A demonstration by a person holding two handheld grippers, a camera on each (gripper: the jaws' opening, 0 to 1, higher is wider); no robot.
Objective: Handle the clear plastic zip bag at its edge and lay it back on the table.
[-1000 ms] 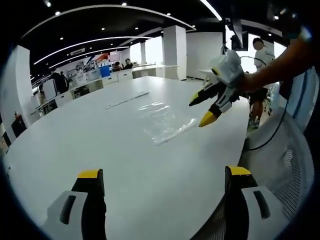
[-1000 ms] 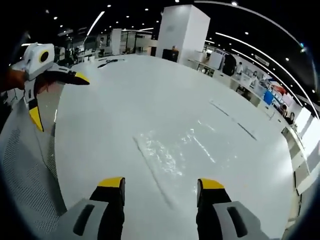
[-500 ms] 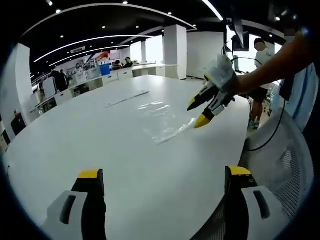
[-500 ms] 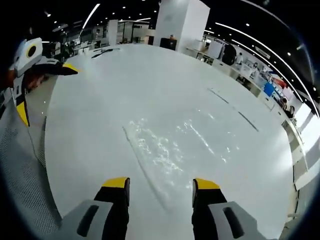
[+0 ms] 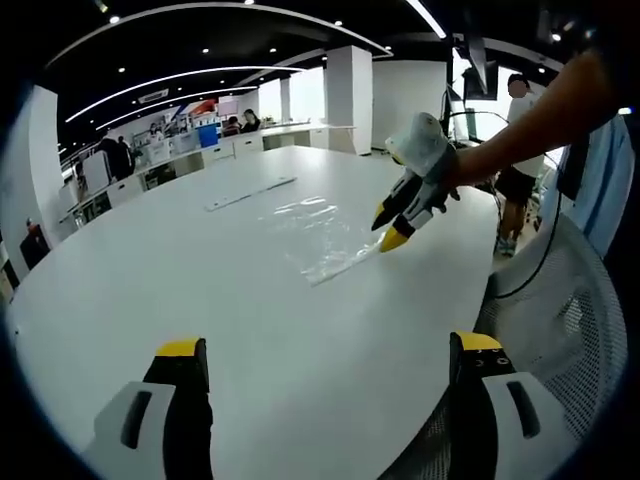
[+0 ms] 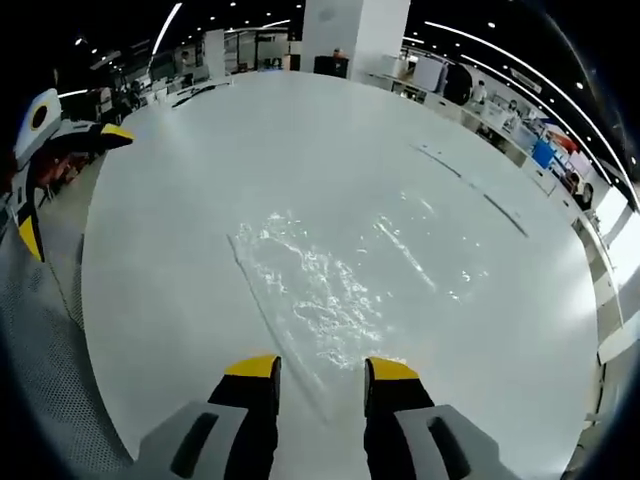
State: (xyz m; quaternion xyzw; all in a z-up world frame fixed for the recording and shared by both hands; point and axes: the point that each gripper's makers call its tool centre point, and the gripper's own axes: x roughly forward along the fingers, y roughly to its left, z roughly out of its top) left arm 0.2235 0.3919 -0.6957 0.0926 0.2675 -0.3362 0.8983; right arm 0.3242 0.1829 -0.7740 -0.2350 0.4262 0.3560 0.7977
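Clear zip bag (image 6: 340, 285) lies flat; right tool (image 6: 318, 368), half-open, seemingly straddles its edge.

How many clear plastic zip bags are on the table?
1: the clear zip bag lies flat on the white table, just ahead of the right gripper, whose fingers are closing toward its near edge.

The clear zip bag (image 6: 340, 290) is blending into the white table (image 6: 200, 180) so its far edges are getting lost in glare, and whether the right gripper (image 5: 388, 226) is touching it is too small to tell.
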